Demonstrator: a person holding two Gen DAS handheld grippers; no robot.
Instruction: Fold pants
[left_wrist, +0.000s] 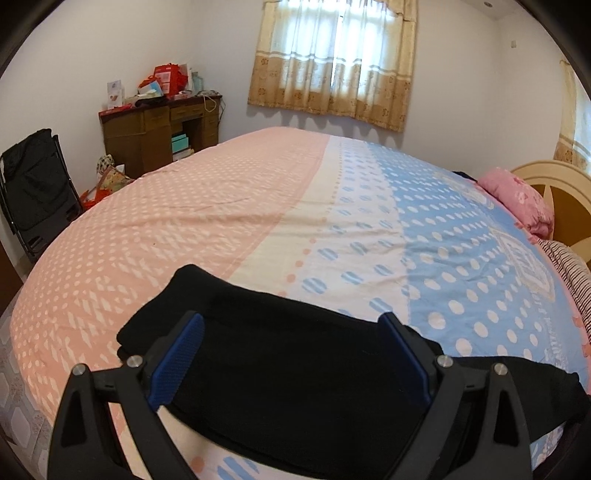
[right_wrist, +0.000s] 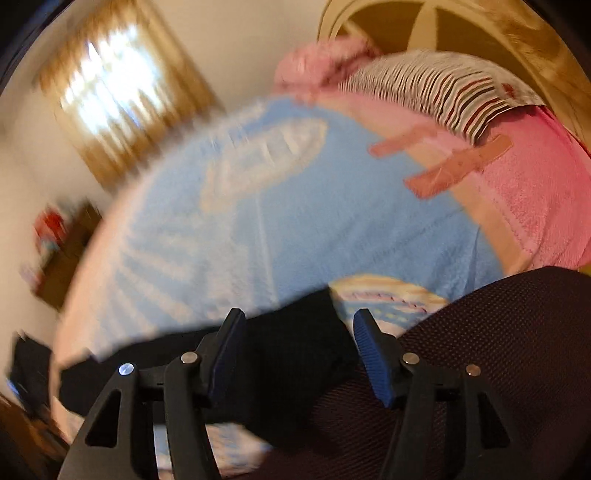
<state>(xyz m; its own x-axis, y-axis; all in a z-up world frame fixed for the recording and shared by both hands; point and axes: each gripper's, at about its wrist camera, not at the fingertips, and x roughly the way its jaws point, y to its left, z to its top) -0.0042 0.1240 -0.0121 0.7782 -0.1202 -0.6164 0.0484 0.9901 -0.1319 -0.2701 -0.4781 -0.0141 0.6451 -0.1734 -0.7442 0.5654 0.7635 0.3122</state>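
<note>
Black pants (left_wrist: 295, 369) lie folded across the near edge of the bed (left_wrist: 221, 221). My left gripper (left_wrist: 291, 350) is open, its blue pads spread wide just above the pants, holding nothing. In the blurred right wrist view, the pants (right_wrist: 288, 354) stretch leftward along the bed edge. My right gripper (right_wrist: 299, 354) is open over their right end, with nothing between the pads.
A dark mesh fabric (right_wrist: 480, 369) lies at lower right in the right wrist view. Pink pillow (left_wrist: 517, 199), striped pillow (left_wrist: 569, 266) and headboard (left_wrist: 554, 177) are at the right. A wooden desk (left_wrist: 159, 125) and black chair (left_wrist: 33, 184) stand left.
</note>
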